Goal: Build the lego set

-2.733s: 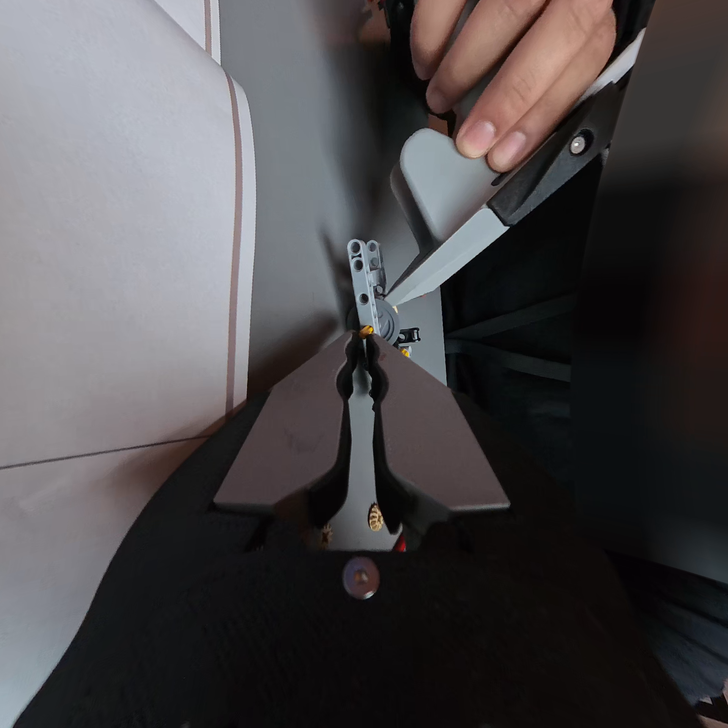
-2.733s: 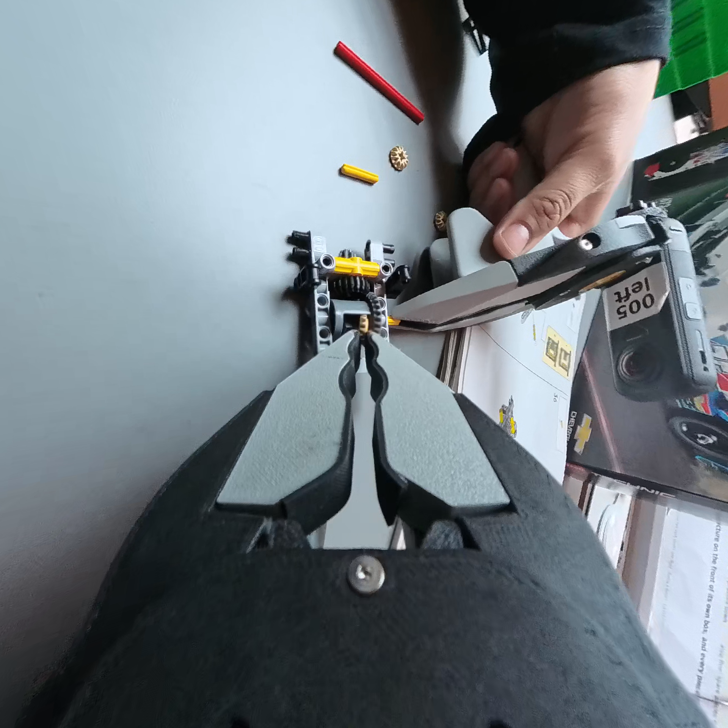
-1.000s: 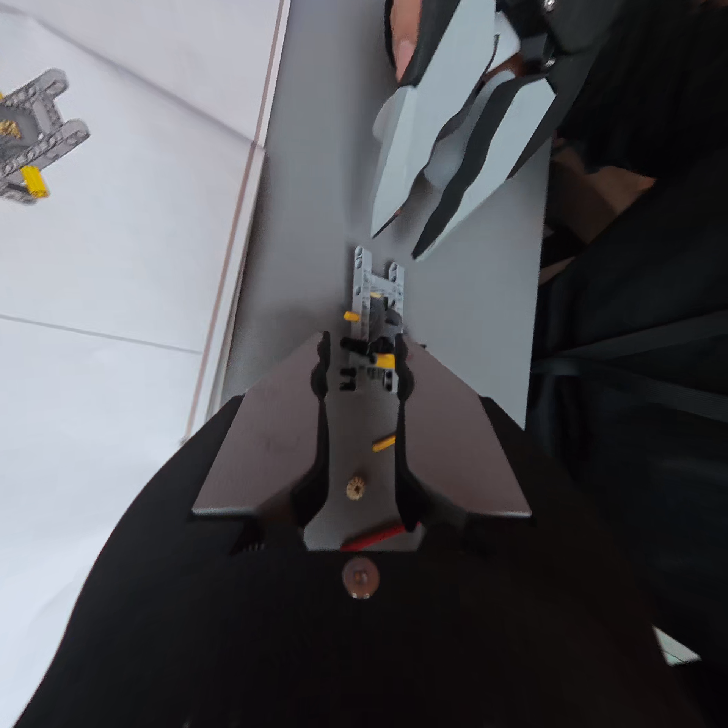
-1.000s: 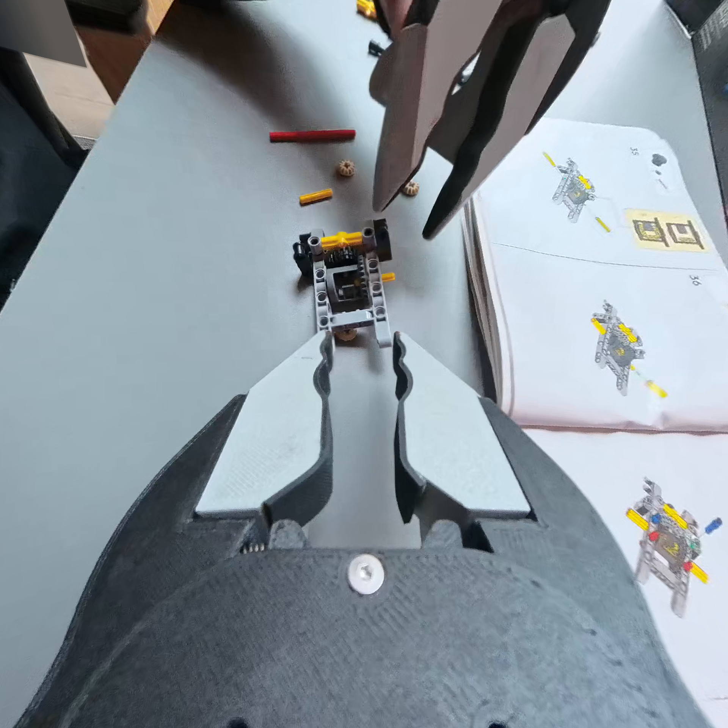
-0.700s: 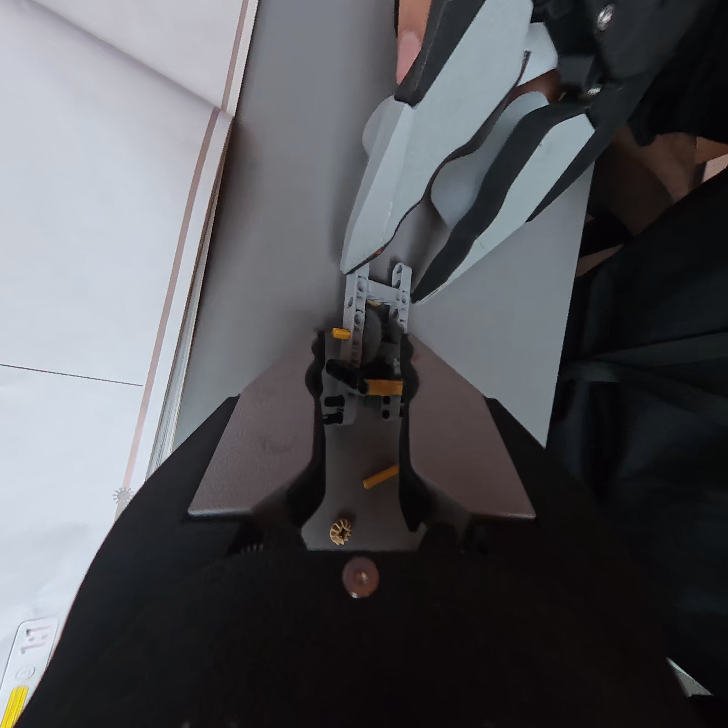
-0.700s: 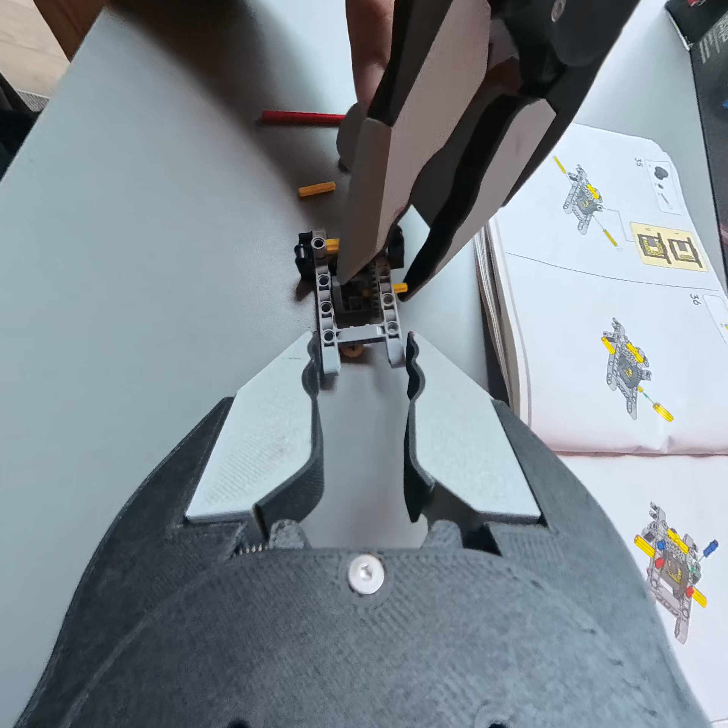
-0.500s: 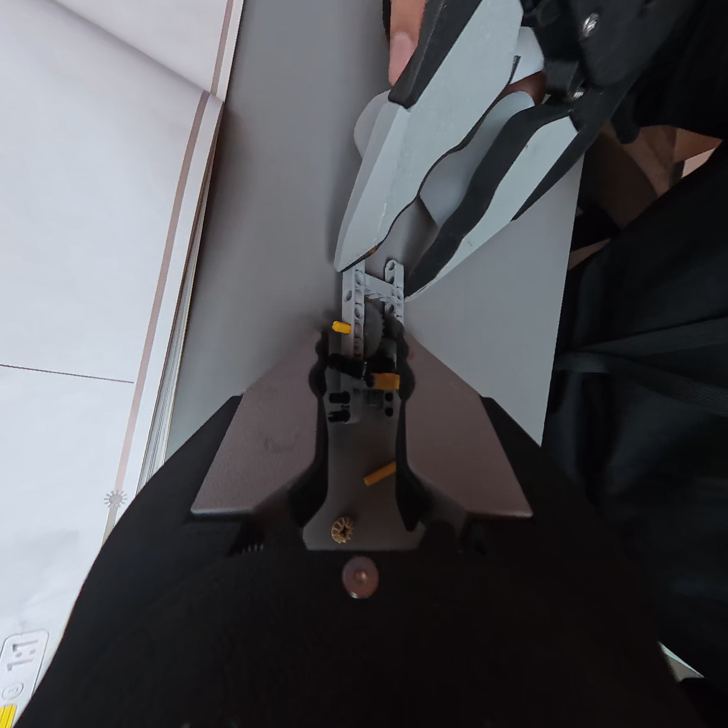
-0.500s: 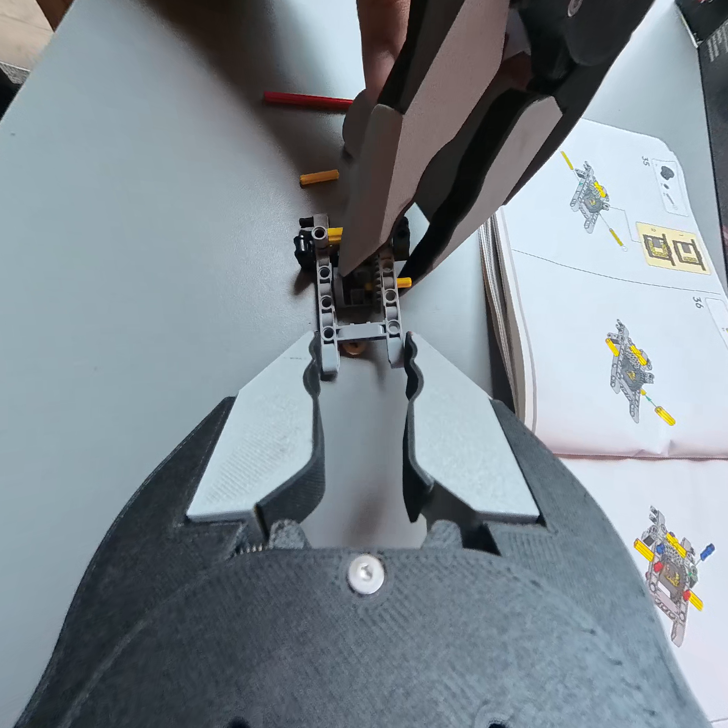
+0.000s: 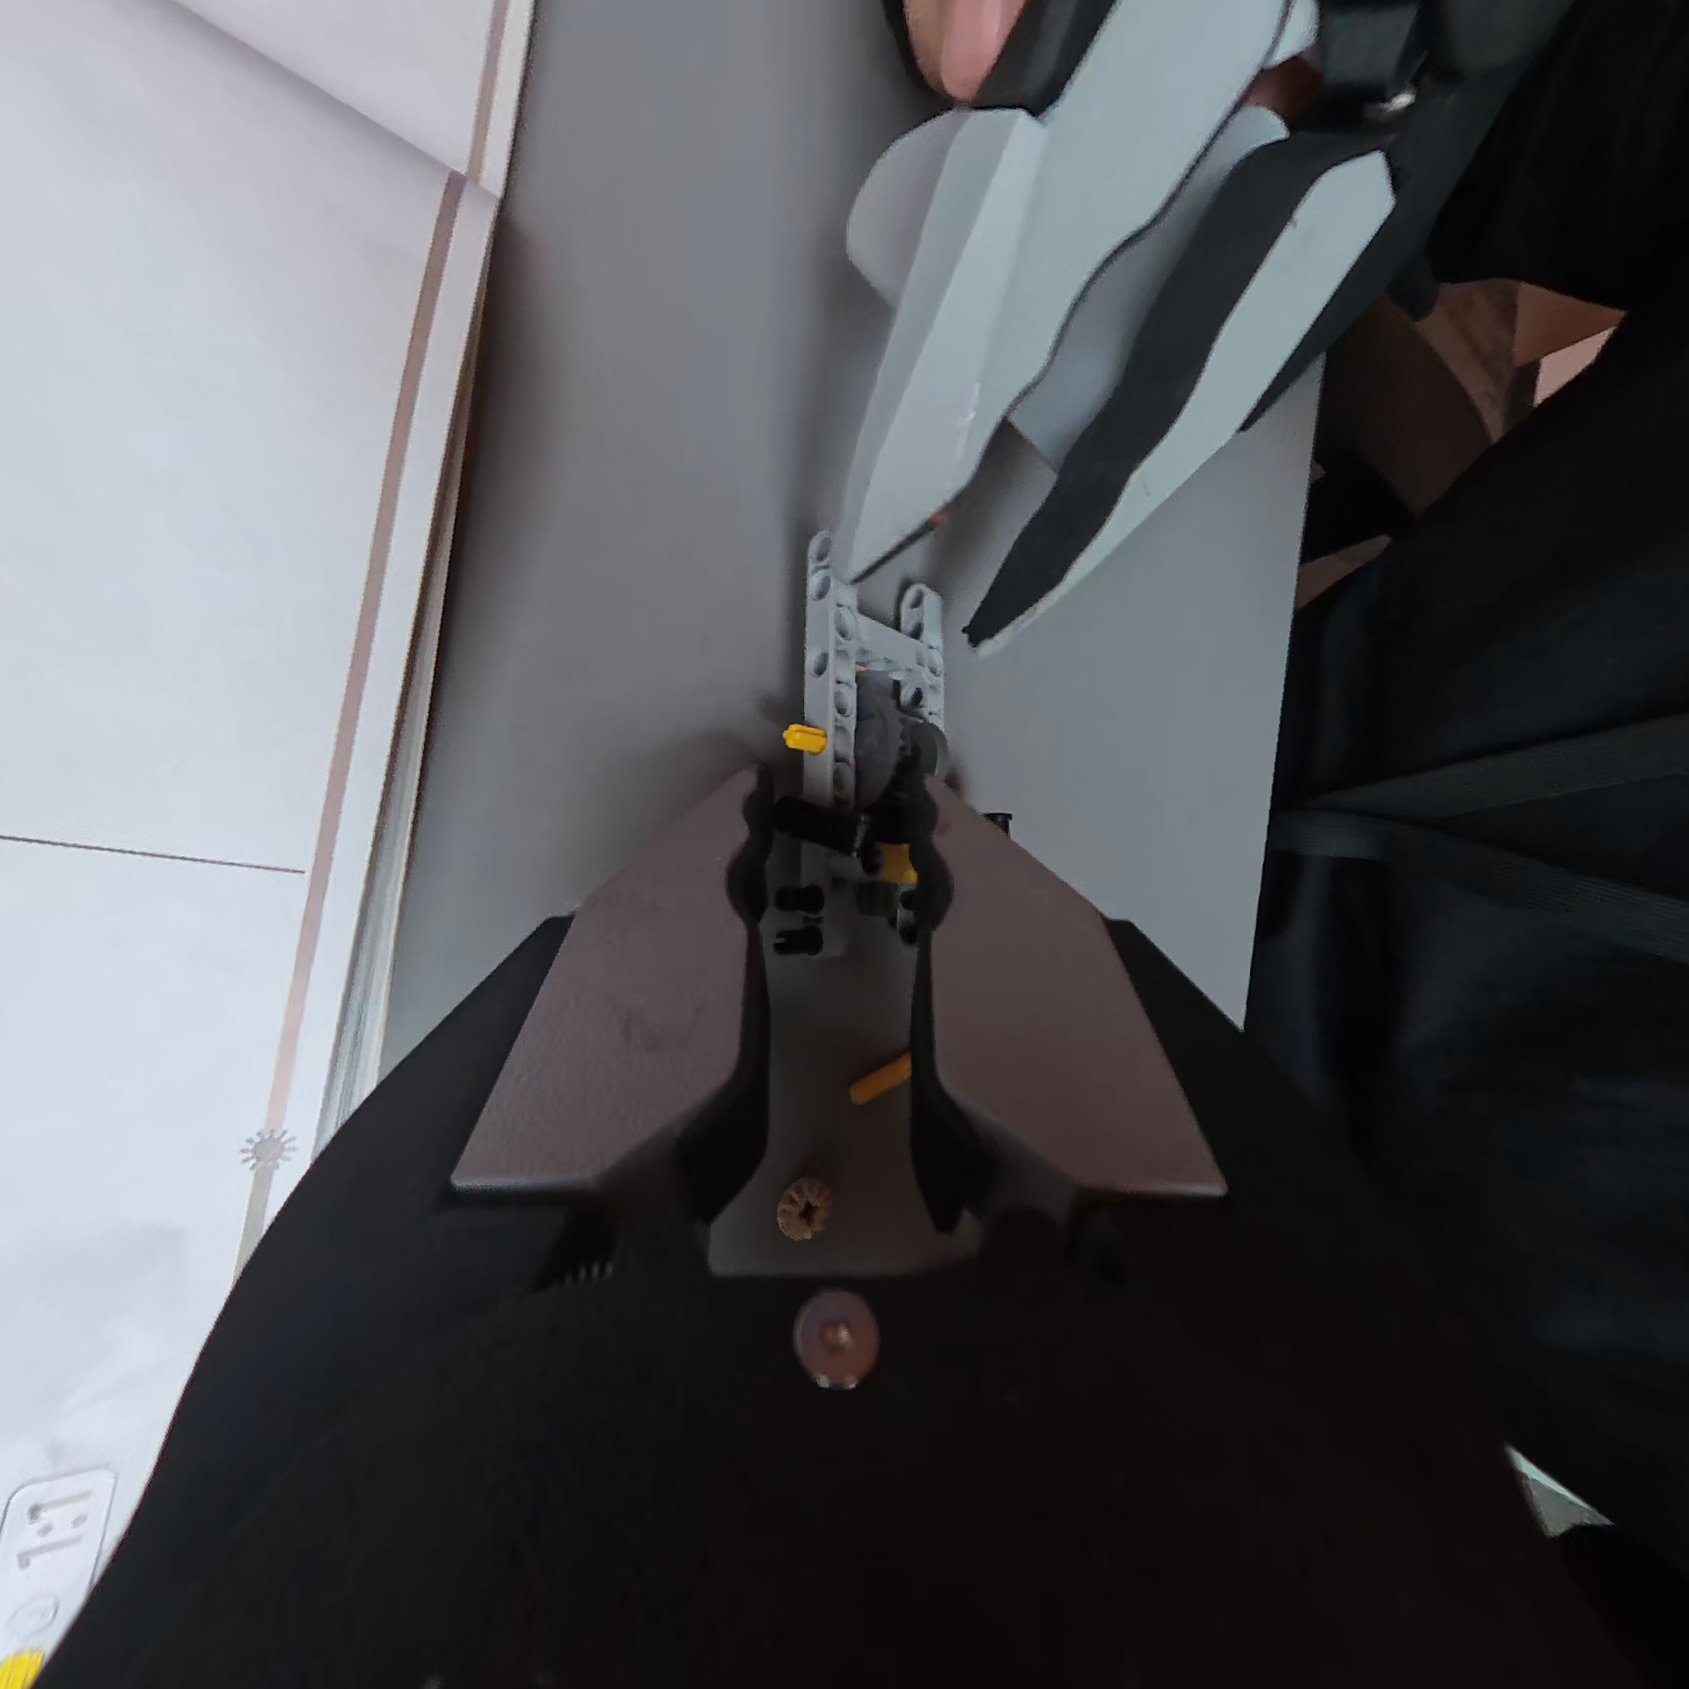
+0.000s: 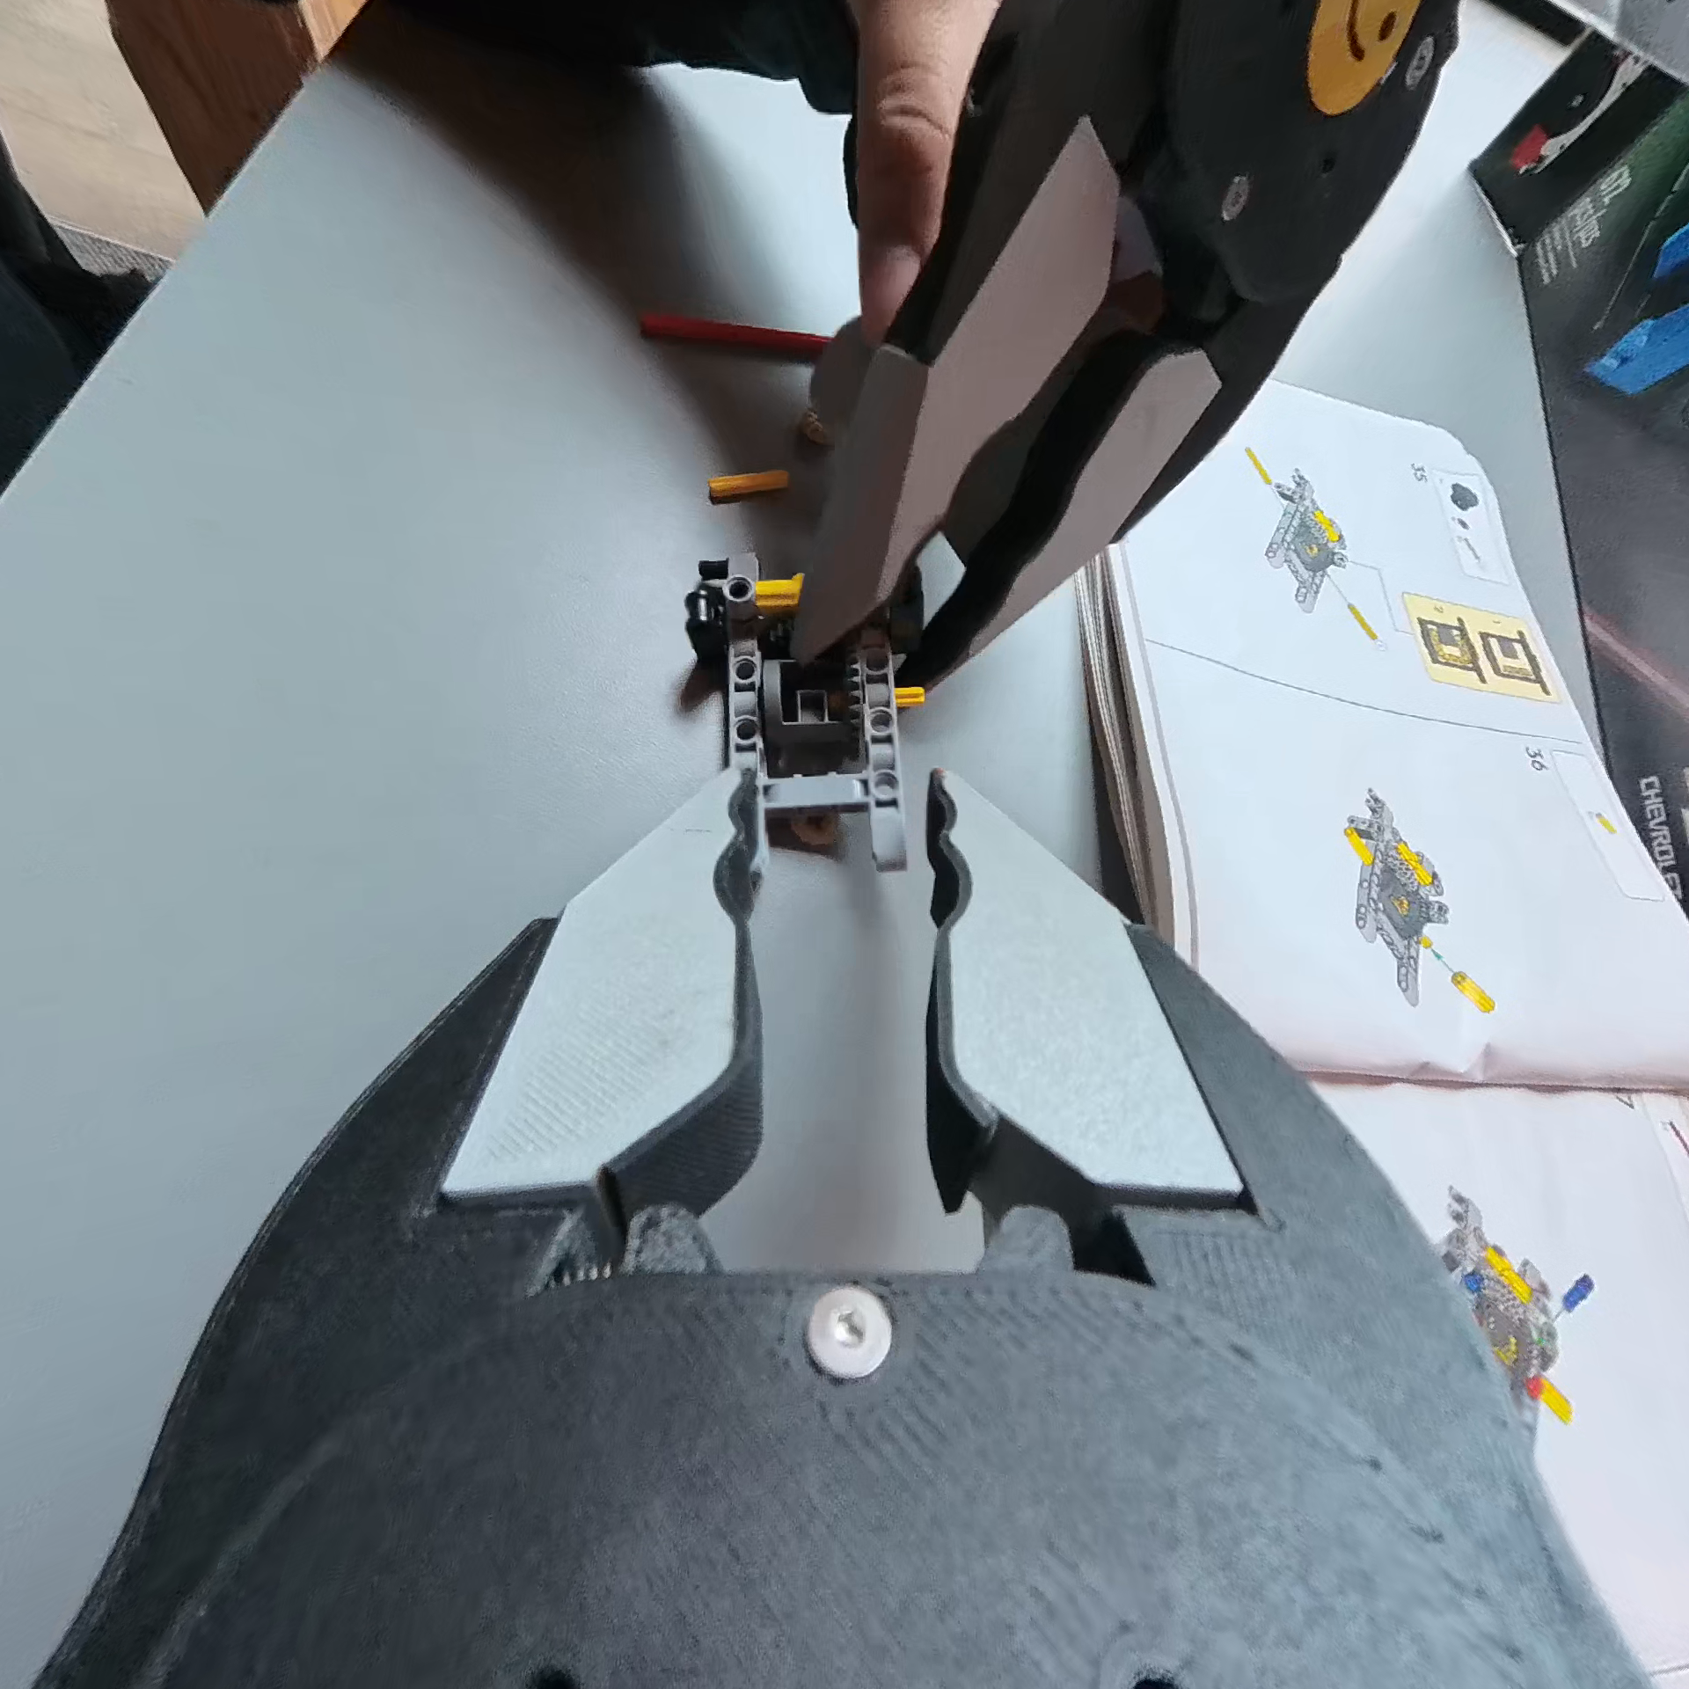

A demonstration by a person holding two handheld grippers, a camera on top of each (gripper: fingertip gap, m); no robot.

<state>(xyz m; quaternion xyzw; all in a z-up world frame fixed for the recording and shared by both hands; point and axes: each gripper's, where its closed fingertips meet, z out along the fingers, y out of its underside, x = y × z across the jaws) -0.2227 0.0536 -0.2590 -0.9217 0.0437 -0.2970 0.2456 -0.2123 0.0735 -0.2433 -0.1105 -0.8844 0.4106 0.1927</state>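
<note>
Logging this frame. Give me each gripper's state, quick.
Left gripper: open, fingers straddling the lego assembly's far end.
Right gripper: open, holding nothing, tips at its near end.

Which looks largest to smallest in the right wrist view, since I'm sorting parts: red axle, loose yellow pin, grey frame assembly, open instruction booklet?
1. Open instruction booklet
2. Grey frame assembly
3. Red axle, though its far end is hidden behind the other tool, and it lies farther off
4. Loose yellow pin
</note>
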